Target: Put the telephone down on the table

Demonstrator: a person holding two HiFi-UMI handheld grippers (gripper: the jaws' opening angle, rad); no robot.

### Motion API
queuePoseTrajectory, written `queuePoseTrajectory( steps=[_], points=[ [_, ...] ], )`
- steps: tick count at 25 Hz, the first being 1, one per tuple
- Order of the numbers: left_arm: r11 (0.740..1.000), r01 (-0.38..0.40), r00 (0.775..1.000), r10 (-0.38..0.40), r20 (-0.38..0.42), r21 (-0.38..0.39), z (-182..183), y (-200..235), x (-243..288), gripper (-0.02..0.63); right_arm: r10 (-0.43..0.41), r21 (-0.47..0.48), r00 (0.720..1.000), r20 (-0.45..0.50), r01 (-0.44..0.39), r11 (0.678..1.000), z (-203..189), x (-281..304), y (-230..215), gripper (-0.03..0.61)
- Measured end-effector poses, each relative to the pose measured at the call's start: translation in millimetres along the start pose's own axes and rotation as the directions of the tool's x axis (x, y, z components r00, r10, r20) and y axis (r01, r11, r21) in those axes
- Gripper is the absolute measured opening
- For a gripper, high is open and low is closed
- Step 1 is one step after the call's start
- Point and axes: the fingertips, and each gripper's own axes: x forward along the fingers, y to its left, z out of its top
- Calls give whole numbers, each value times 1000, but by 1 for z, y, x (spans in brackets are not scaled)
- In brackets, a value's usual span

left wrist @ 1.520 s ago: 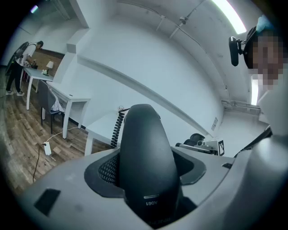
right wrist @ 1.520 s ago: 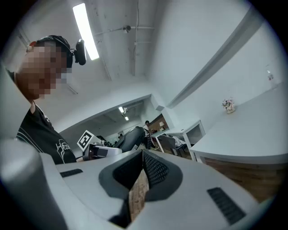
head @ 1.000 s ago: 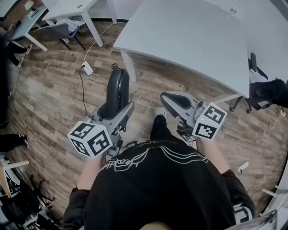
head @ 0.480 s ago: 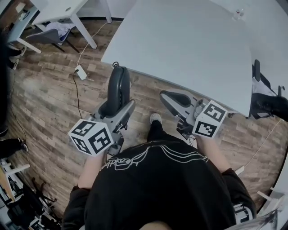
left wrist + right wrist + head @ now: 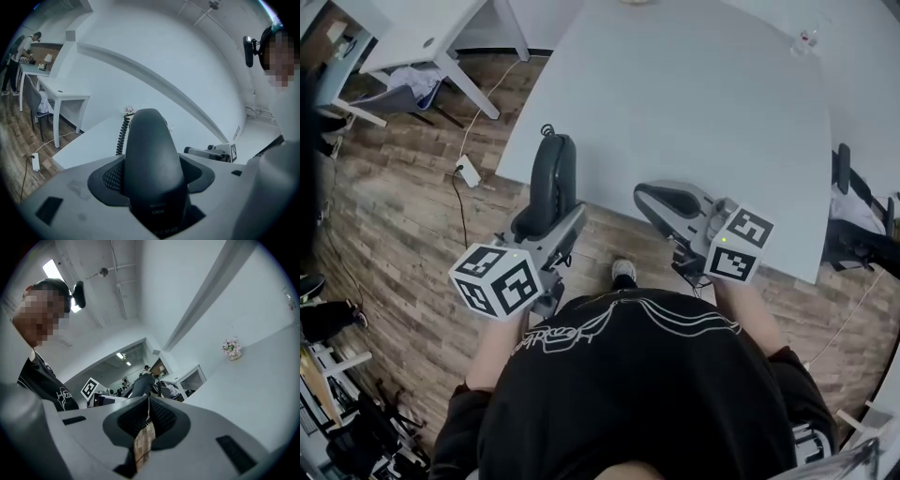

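The telephone (image 5: 553, 178) is dark grey, nearly black, and its coiled cord (image 5: 123, 133) is black. The left tool (image 5: 546, 223) and the right tool (image 5: 661, 202) are light grey with dark grey pads. The left cube (image 5: 495, 279) and the right cube (image 5: 739, 246) are white with black square markers. The tabletop (image 5: 694, 103) is plain pale grey. At the left of the frame, the floor (image 5: 403, 216) has a brown wood-plank pattern. The shirt (image 5: 628, 403) is black with white line print.

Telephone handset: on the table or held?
Held: the left gripper clamps the handset in its jaws, off the table, near its edge.
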Motion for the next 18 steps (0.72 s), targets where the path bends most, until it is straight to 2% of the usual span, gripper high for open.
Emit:
queuePoseTrajectory(
  steps=[10, 18],
  points=[
    [1000, -21, 999, 21, -45, -17, 9, 35, 39, 295, -34, 53, 999, -32, 35, 998, -1, 20, -48, 40],
    [1000, 4, 996, -2, -92, 30, 50, 73, 78, 295, -89, 76, 996, 3, 88, 993, 26, 54, -89, 40]
  ],
)
